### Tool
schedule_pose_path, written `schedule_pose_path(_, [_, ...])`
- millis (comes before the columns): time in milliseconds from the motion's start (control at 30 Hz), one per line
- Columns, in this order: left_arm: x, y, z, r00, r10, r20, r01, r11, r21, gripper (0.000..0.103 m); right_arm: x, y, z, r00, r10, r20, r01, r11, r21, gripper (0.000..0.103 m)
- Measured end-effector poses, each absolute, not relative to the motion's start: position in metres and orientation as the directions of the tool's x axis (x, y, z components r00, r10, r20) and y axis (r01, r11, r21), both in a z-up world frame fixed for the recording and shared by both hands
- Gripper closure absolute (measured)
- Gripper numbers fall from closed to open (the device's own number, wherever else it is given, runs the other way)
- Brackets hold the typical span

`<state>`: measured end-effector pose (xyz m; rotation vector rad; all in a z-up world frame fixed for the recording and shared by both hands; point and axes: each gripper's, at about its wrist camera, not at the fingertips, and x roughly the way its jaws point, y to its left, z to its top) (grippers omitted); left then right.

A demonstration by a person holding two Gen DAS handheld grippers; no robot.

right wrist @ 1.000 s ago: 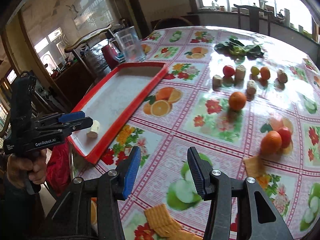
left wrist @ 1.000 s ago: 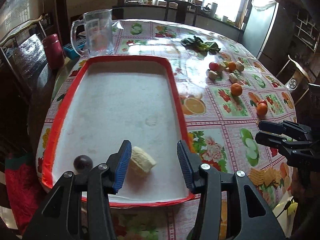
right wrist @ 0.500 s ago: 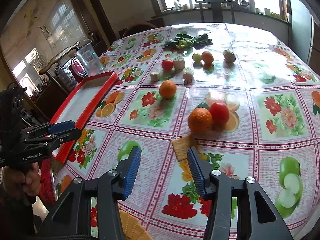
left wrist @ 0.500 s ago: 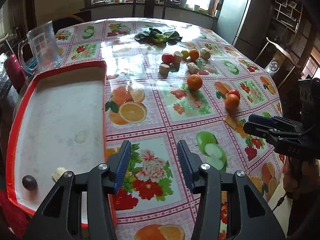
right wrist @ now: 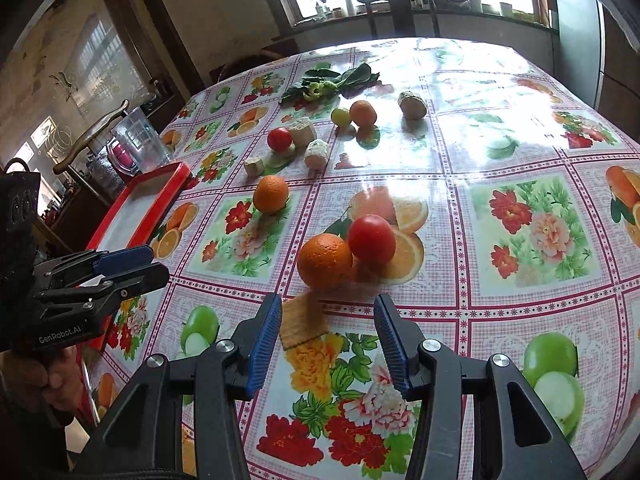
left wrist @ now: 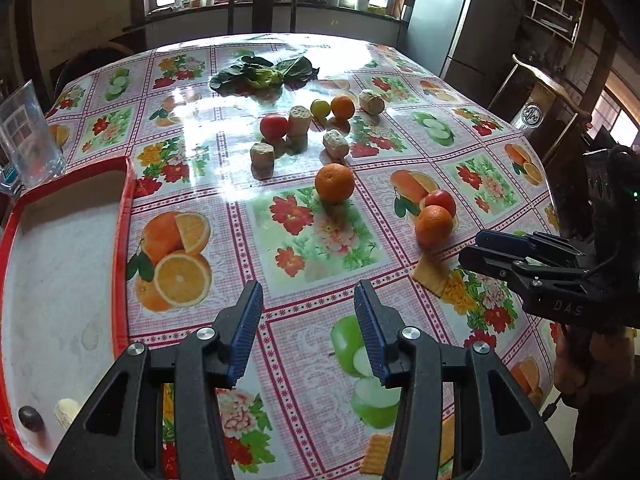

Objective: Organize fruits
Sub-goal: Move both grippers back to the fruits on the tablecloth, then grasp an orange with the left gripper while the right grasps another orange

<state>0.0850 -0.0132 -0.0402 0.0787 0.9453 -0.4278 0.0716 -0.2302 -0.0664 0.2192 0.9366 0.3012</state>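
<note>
A: What is taking up most of the left wrist view?

B: The round table under a glossy fruit-and-flower printed oilcloth (left wrist: 304,216) is filling the frame. At the left edge a red-rimmed rectangular tray with a white floor (left wrist: 120,216) is lying on it, and a small dark round fruit (left wrist: 30,418) and a pale peeled banana chunk (left wrist: 67,411) are sitting in the tray's lower left corner, just beside each other.

A: And the loose fruit?

B: It is lying on the cloth, outside the tray. A bunch of dark green leafy vegetable (left wrist: 262,74) is resting in the upper centre. Below it a single orange (left wrist: 334,182) is sitting near the middle, and another orange (left wrist: 433,224) is touching a red tomato (left wrist: 440,201) at centre right. Further up, a second red tomato (left wrist: 274,127), a small yellow-green fruit (left wrist: 320,108), a smaller orange (left wrist: 342,107) and several pale cut chunks (left wrist: 262,155) are clustering together.

A: The tools?

B: The left gripper (left wrist: 308,334) is hanging over the cloth at bottom centre, its blue-padded jaws standing apart with nothing between them. In the right wrist view the right gripper (right wrist: 326,344) is hovering likewise, jaws apart and empty, with a square tan cracker (right wrist: 302,322) lying on the cloth beyond them and the orange and tomato pair just above that.
</note>
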Motion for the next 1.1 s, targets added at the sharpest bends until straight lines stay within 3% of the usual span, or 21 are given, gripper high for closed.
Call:
schedule_pose_path(333, [0.135, -0.045, -0.054, 0.463, -0.336, -0.820, 0.422, 0.897, -0.129, 0.057, 0.100, -0.217, -0.082, 0.528, 0.365, -0.767, -0.177, 0.930, 0.322, 0.055])
schedule_pose_path(467, [0.155, -0.057, -0.061, 0.443, -0.347, -0.826, 0.432, 0.891, -0.142, 0.057, 0.111, -0.218, -0.084, 0.530, 0.356, -0.770, -0.176, 0.934, 0.310, 0.068])
schedule_pose_path(633, [0.174, -0.075, -0.068, 0.442, -0.348, -0.827, 0.458, 0.880, -0.126, 0.057, 0.110, -0.222, -0.083, 0.532, 0.361, -0.766, -0.179, 0.932, 0.315, 0.069])
schedule_pose_path(733, [0.176, -0.082, -0.073, 0.448, -0.333, -0.830, 0.471, 0.877, -0.097, 0.070, 0.105, -0.228, -0.083, 0.532, 0.365, -0.764, -0.164, 0.930, 0.330, 0.069])
schedule_pose_path(1100, [0.150, -0.061, -0.067, 0.462, -0.348, -0.816, 0.447, 0.886, -0.125, 0.072, 0.084, -0.234, -0.072, 0.551, 0.368, -0.749, -0.150, 0.926, 0.345, 0.069])
